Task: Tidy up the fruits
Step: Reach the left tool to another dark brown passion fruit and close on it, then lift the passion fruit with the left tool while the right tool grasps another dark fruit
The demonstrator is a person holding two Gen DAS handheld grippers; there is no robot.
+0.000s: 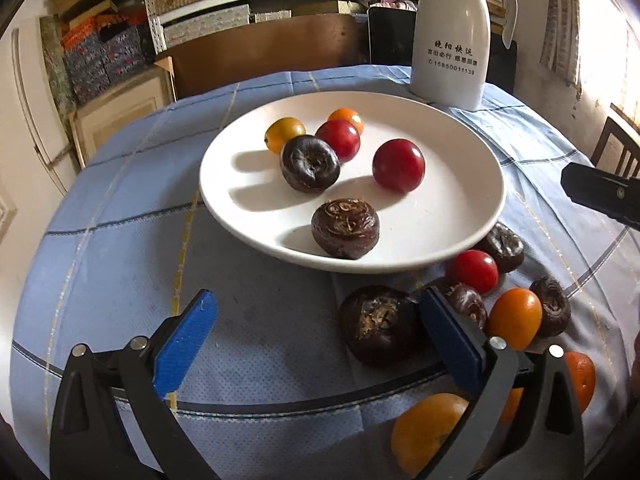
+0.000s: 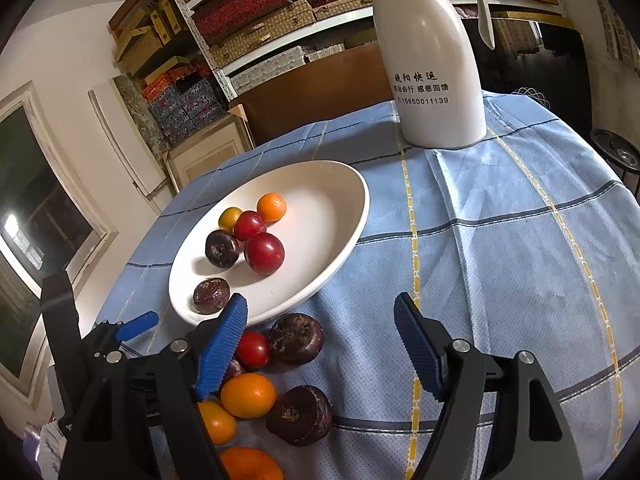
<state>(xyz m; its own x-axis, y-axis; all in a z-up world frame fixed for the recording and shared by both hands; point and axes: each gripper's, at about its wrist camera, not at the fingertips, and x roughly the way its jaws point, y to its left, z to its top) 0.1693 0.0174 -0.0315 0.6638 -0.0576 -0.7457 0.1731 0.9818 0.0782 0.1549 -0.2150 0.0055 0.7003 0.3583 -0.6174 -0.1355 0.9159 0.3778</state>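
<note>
A white plate (image 1: 460, 216) (image 2: 336, 240) holds two red plums, two orange kumquats and two dark water chestnuts. More fruit lies loose on the cloth in front of the plate: a large dark chestnut (image 1: 378, 326), a red plum (image 1: 474, 270) (image 2: 252, 349), kumquats (image 1: 514, 318) (image 2: 248, 395) and other dark chestnuts (image 2: 296, 338). My left gripper (image 1: 316, 328) is open and empty, its right finger beside the large chestnut. My right gripper (image 2: 320, 344) is open and empty above the loose fruit. It shows in the left wrist view (image 1: 600, 196), the left one in the right wrist view (image 2: 136, 326).
A tall white thermos jug (image 1: 452, 40) (image 2: 436, 72) stands behind the plate on the blue checked tablecloth (image 1: 120, 240) (image 2: 500, 260). Shelves with boxes and a cabinet stand beyond the table. A wooden chair (image 1: 616, 148) is at the right.
</note>
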